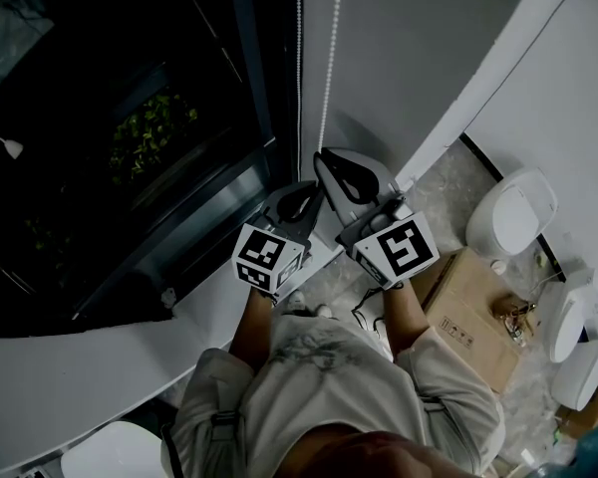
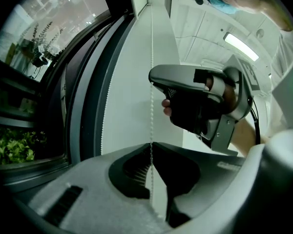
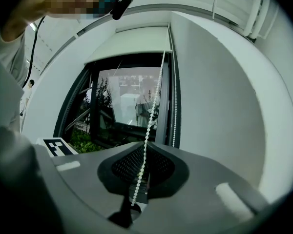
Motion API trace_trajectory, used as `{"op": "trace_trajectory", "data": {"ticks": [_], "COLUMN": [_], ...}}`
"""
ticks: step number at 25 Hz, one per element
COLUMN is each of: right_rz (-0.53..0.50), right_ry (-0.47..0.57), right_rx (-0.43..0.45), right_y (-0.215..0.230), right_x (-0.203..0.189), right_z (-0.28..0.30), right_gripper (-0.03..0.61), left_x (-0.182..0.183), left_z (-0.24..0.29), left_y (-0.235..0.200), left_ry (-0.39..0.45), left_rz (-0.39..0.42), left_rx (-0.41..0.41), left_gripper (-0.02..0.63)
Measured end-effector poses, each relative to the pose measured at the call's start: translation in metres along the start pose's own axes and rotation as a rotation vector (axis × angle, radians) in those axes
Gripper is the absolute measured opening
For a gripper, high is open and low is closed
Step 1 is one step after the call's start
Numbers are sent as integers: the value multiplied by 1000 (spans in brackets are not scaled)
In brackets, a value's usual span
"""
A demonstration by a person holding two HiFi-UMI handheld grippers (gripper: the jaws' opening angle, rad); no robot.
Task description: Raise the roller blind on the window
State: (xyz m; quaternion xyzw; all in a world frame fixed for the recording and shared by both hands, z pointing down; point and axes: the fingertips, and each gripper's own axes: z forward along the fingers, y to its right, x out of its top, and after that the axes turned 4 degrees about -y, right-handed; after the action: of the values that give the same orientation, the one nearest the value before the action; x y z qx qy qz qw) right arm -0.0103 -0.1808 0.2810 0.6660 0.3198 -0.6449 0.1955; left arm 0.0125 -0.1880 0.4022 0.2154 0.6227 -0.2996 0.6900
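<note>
The pale fabric roller blind sits near the top of the dark-framed window, covering only its upper band; the glass below its bottom edge is uncovered. Its white beaded pull chain hangs at the window's right side in 2 strands. 1 strand lies straight along the frame, and the other slants away from it into the grippers.

The right gripper, a grey two-jaw tool, has its jaws brought together at the tips with the slanted strand pinched between them. A slack bit of chain dangles in the hollow behind the tips. The left gripper is likewise closed on the chain, tips meeting around the beads, with the strand running straight up from it. In the left gripper view the right gripper is above the left one on that same strand, carried in a person's hand.

From the head view both grippers are close together in front of the window's lower right corner, the left gripper just beside and slightly below the right gripper, each with a black-and-white marker cube at its rear. The chain rises past them against the white wall. Green plants show outside the glass. A brown cardboard box lies on the floor to the person's right.
</note>
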Motion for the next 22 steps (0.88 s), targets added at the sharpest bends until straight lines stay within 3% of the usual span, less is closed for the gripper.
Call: {"op": "trace_trajectory", "data": {"ticks": [7,22], "right_rz": [-23,-2], "right_ry": [11,-122], "right_rx": [-28,-44], "right_y": [3,2], "right_x": [-4,-54], "right_z": [1,-1], "right_gripper": [23,23], "left_x": [-5,-51], "left_z": [2,9], "left_y": [-1,-8], "left_ry": [-8,-80], "left_rz": [-7,-57], "left_rx": [0,16], "left_gripper": [20,20]}}
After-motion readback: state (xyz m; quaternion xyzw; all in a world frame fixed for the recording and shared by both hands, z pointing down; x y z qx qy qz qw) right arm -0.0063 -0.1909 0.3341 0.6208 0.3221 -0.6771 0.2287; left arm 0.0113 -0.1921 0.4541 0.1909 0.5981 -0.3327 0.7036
